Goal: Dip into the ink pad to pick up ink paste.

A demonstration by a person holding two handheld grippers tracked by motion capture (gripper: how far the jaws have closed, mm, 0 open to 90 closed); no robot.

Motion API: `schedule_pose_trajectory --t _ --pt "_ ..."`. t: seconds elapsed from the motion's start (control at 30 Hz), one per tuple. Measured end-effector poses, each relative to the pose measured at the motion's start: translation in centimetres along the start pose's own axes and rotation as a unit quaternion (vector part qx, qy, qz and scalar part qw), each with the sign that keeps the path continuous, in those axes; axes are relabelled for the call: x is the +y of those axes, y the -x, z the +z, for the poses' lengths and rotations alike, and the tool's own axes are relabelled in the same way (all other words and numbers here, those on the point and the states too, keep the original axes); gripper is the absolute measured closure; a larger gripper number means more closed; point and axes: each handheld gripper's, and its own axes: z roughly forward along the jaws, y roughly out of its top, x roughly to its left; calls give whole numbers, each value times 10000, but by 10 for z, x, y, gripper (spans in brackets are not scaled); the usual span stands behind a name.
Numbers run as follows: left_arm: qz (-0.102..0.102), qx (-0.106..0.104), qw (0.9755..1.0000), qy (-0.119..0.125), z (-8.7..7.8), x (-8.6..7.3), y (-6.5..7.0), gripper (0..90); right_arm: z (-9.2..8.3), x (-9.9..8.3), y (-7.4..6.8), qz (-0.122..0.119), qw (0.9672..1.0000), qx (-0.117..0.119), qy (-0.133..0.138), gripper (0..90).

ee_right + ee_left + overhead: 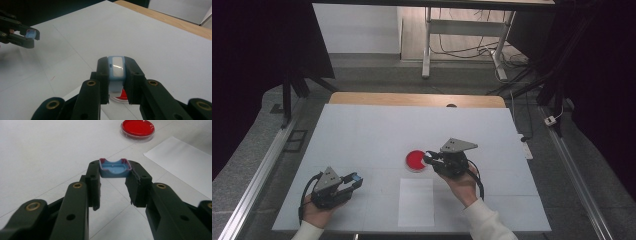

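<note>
Left tongs (113, 185) clamp a blue cap (115, 168); right tongs (117, 82) pinch the blue-white tube (116, 67), best lowered steadily over the red dish (416, 160).

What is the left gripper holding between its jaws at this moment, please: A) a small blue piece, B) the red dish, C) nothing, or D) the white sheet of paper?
A: in the left gripper view the left gripper is clamped on a small blue piece, while the red dish lies apart on the table.

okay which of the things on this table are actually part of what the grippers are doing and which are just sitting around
In use:
left gripper, shut on blue tray piece
right gripper, shut on blue-and-white piece
red dish, under the right gripper

Lying about:
white sheet
white plug on the floor
</note>
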Motion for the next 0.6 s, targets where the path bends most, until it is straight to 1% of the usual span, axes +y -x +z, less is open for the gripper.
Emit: schedule_pose_trajectory --t 0.03,0.27,0.37,0.6 --pt "-2 -4 10000 1 0 0 0 646 -1 0 -1 -11 10000 -18 -15 750" --pt "-5 6 10000 4 0 0 -1 646 -4 -3 -4 -51 10000 73 -32 750" --pt "-7 -4 10000 5 0 0 0 646 -6 -4 -6 -67 10000 44 -55 750" --pt "-6 0 10000 -6 0 0 -1 646 -8 -6 -9 -93 9998 143 -60 750"
